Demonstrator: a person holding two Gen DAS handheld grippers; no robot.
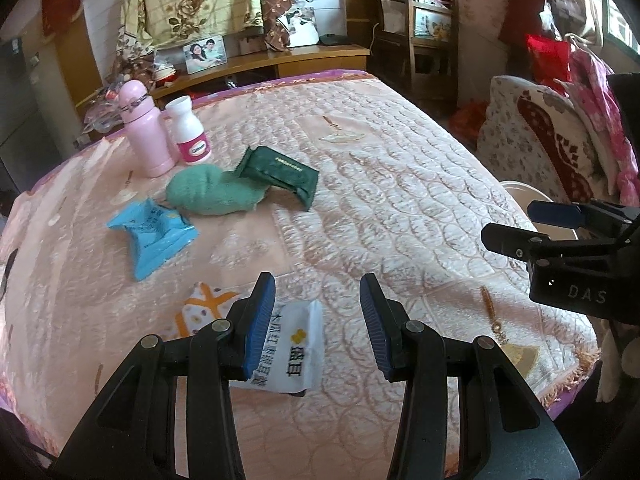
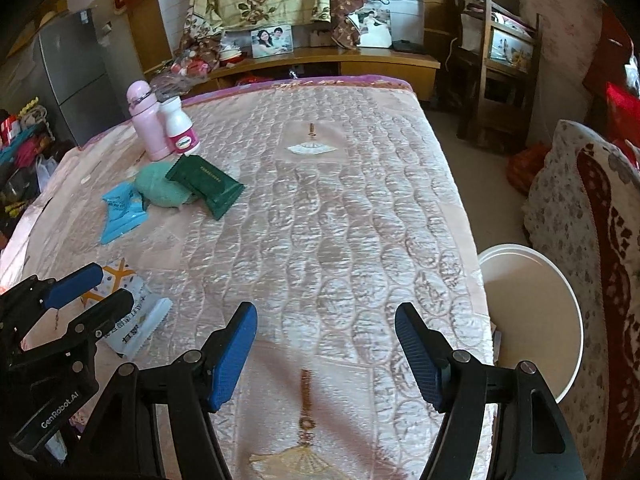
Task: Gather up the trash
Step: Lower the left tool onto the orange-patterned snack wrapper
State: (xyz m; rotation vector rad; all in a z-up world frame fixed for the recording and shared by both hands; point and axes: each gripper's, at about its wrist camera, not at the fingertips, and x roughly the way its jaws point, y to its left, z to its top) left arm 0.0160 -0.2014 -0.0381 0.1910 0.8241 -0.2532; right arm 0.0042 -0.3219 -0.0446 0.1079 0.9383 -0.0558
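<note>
Here the left tool [image 1: 318, 322] hangs with jaws apart over the white wrapper [image 1: 294, 350] on the bed [image 1: 400, 184], likely lined up to grasp; the right tool [image 2: 326, 348], also apart and empty, waits beside the bucket [image 2: 560, 280].

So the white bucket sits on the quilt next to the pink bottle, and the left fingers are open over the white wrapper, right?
Not quite. The round white plastic bucket stands on the floor beside the bed, off the pink quilted bedspread and far from the pink plastic bottle, as the right wrist view shows. The left gripper is indeed open over the white printed wrapper.
</note>
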